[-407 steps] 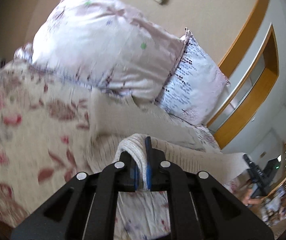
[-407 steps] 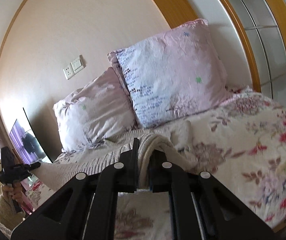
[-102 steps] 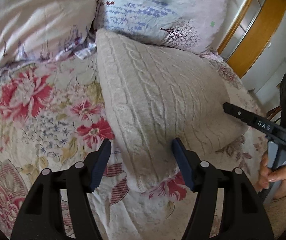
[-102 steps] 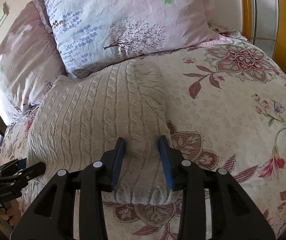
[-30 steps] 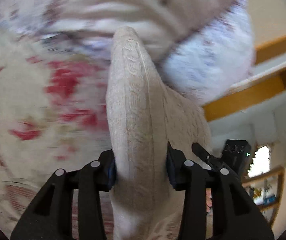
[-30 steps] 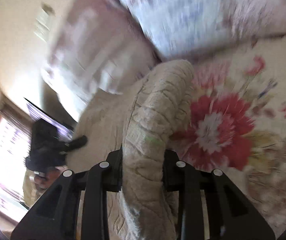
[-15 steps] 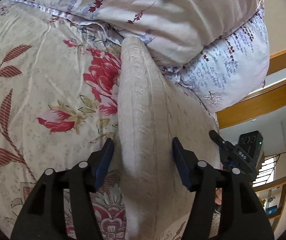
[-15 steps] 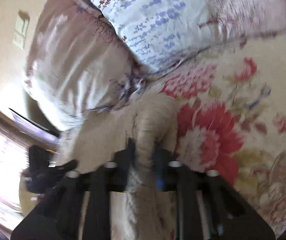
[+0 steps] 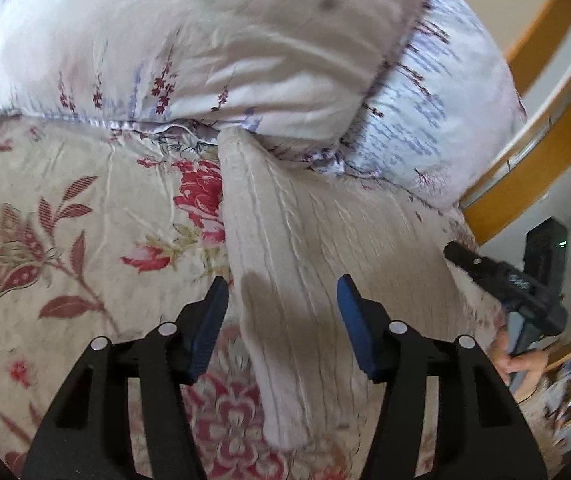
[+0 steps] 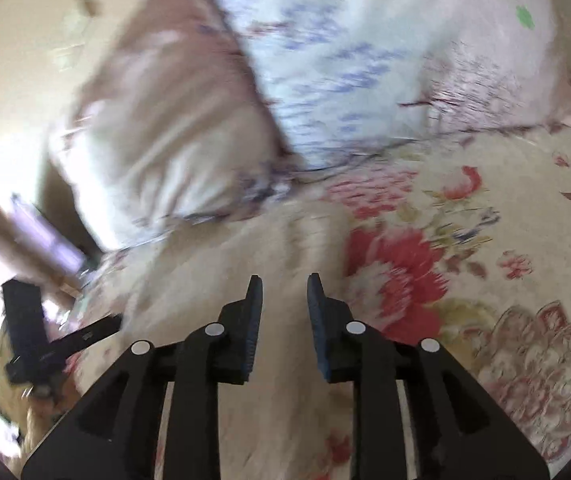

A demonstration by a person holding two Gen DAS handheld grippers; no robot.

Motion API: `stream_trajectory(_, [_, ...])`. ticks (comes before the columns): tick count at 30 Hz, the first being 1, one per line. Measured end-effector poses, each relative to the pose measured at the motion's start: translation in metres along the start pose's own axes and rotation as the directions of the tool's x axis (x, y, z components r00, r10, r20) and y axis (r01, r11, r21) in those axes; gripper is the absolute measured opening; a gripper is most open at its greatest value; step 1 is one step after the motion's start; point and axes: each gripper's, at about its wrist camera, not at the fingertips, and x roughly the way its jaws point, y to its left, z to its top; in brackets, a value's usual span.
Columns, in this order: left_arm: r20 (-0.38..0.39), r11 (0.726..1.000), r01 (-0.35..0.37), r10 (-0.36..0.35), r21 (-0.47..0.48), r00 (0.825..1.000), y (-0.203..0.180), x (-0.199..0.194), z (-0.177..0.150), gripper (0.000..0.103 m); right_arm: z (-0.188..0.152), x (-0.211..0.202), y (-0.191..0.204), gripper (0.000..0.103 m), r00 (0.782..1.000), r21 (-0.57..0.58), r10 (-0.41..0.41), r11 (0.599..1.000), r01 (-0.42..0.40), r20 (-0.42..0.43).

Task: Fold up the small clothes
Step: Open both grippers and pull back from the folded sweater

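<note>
A beige cable-knit sweater [image 9: 305,240] lies folded on the floral bedspread [image 9: 65,232], its far end against the pillows. My left gripper [image 9: 282,300] is open, its jaws wide apart on either side of the sweater's left folded edge, holding nothing. My right gripper [image 10: 284,292] is open with a narrower gap, just above the sweater [image 10: 221,280], which is blurred by motion in the right wrist view. The right gripper also shows at the right of the left wrist view [image 9: 501,276].
Two pale printed pillows [image 9: 213,48] [image 9: 437,120] lean at the head of the bed. A wooden bed frame [image 9: 533,152] runs along the right. The bedspread [image 10: 505,240] stretches to the right of the sweater. The person's hand [image 9: 521,364] holds the right gripper.
Both grippers have let go of the sweater and opened. The lifted fold has dropped flat on the bed. The right gripper is still moving, its view blurred.
</note>
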Motion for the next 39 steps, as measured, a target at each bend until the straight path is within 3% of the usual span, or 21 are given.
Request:
stream_trajectory(3, [-0.015,0.998,-0.032,0.033,0.048,0.999,-0.008,-0.004,-0.012,0.056,-0.018,-0.009,0.020,0.025,0.999,-0.094,0.045,0.994,-0.047,-0.022])
stream_trajectory(6, [-0.034,0.994,-0.083,0.086,0.070,0.996,-0.008,0.004,-0.018,0.056,-0.033,-0.007,0.036,0.025,0.999,-0.202,-0.016,0.979,0.007,-0.041])
stream_trajectory(8, [-0.060,0.994,-0.096,0.100,0.058,0.993,-0.004,0.013,-0.019,0.058,-0.039,0.012,0.029,0.025,0.986,-0.191,-0.126,0.976,0.104,-0.110])
stream_trajectory(11, [-0.072,0.995,-0.092,0.093,0.028,0.993,0.001,0.021,-0.021,0.061,-0.037,0.021,0.016,0.024,0.988,-0.111,-0.113,0.989,0.101,-0.107])
stream_trajectory(14, [-0.046,0.995,-0.100,0.102,0.028,0.994,-0.002,0.013,-0.024,0.060,-0.035,0.019,0.023,0.025,0.985,-0.103,-0.149,0.985,0.140,-0.089])
stream_trajectory(15, [-0.030,0.994,-0.104,0.105,0.035,0.994,-0.004,0.008,-0.026,0.060,-0.037,0.016,0.027,0.029,0.985,-0.115,-0.159,0.982,0.151,-0.069])
stream_trajectory(17, [0.011,0.991,-0.122,0.122,0.061,0.992,-0.010,-0.004,-0.033,0.064,-0.045,0.003,0.037,0.055,0.986,-0.140,-0.165,0.977,0.161,-0.022])
stream_trajectory(18, [0.039,0.987,-0.143,0.140,0.078,0.989,-0.014,-0.011,-0.039,0.072,-0.048,-0.004,0.041,0.074,0.988,-0.145,-0.157,0.977,0.156,0.005])
stream_trajectory(19, [0.061,0.984,-0.157,0.152,0.089,0.987,-0.015,-0.017,-0.044,0.076,-0.054,-0.012,0.046,0.081,0.986,-0.154,-0.159,0.974,0.164,0.048])
stream_trajectory(21, [0.102,0.979,-0.177,0.166,0.104,0.981,-0.018,-0.028,-0.057,0.087,-0.065,-0.023,0.054,0.085,0.977,-0.188,-0.182,0.961,0.201,0.114])
stream_trajectory(24, [0.161,0.967,-0.228,0.208,0.118,0.965,-0.022,-0.043,-0.077,0.096,-0.082,-0.037,0.066,0.100,0.946,-0.219,-0.256,0.929,0.298,0.199])
stream_trajectory(28, [0.172,0.953,-0.281,0.259,0.115,0.950,-0.029,-0.046,-0.090,0.101,-0.095,-0.043,0.075,0.102,0.912,-0.227,-0.326,0.896,0.383,0.249])
stream_trajectory(32, [0.132,0.950,-0.298,0.285,0.093,0.949,-0.030,-0.039,-0.094,0.101,-0.107,-0.040,0.080,0.102,0.879,-0.228,-0.420,0.854,0.467,0.225])
stream_trajectory(35, [0.091,0.949,-0.298,0.289,0.101,0.953,-0.030,-0.029,-0.100,0.101,-0.112,-0.030,0.076,0.102,0.902,-0.225,-0.399,0.875,0.428,0.163])
stream_trajectory(39, [0.041,0.930,-0.340,0.338,0.135,0.940,-0.036,-0.015,-0.105,0.101,-0.116,-0.014,0.069,0.102,0.921,-0.190,-0.385,0.901,0.390,0.065])
